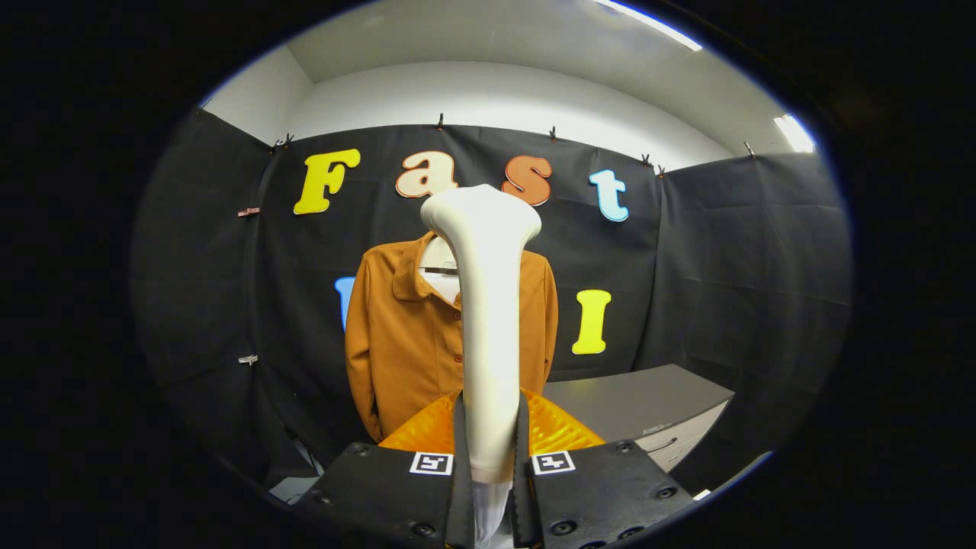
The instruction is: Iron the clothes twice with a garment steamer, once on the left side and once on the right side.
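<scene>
Between the fingers of the gripper, a white smooth-plastic garment steamer is clamped by its handle; both fingers are pressed against the handle's sides, so the gripper is closed on it. The steamer is held upright, its flared head seen at the top, well above the fingertips. A white hose or cord end is seen below the handle, down in the gap between the fingers; which of the two cannot be told.

Just ahead of the fingers and behind the handle, an orange ribbed part is seen on both sides of the steamer; what it belongs to cannot be told.

Beyond the fingers, straight ahead, a rust-orange long-sleeved collared shirt with a button placket is hung against the black cloth booth wall. The shirt's middle and right part are covered by the steamer from this view; contact between steamer head and fabric cannot be judged. A white hanger or neck form is seen inside the collar, partly hidden.

Ahead and to the right of the fingers, a grey flat-topped cabinet with a drawer front is seen, beside the shirt's lower right edge. Above the cloth, a white wall and ceiling with strip lights are visible.
</scene>
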The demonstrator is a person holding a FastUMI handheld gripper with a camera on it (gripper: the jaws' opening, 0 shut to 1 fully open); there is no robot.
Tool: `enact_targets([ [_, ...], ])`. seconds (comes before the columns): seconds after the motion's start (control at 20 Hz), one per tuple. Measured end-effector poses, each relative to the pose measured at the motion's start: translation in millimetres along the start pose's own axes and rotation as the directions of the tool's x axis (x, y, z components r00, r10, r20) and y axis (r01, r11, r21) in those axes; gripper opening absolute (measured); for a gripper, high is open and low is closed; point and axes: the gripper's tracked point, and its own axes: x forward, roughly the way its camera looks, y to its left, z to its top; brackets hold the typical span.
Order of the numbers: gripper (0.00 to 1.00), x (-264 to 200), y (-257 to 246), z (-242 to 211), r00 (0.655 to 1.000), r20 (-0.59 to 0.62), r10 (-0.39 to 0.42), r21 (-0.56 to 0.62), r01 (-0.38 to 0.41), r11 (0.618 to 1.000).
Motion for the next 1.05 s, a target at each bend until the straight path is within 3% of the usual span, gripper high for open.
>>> enact_targets([
  [1.05, 0.23, -3.0, -3.8, -1.9, 1.000, 0.005, -0.001, -0.002, 0.001, 1.000],
])
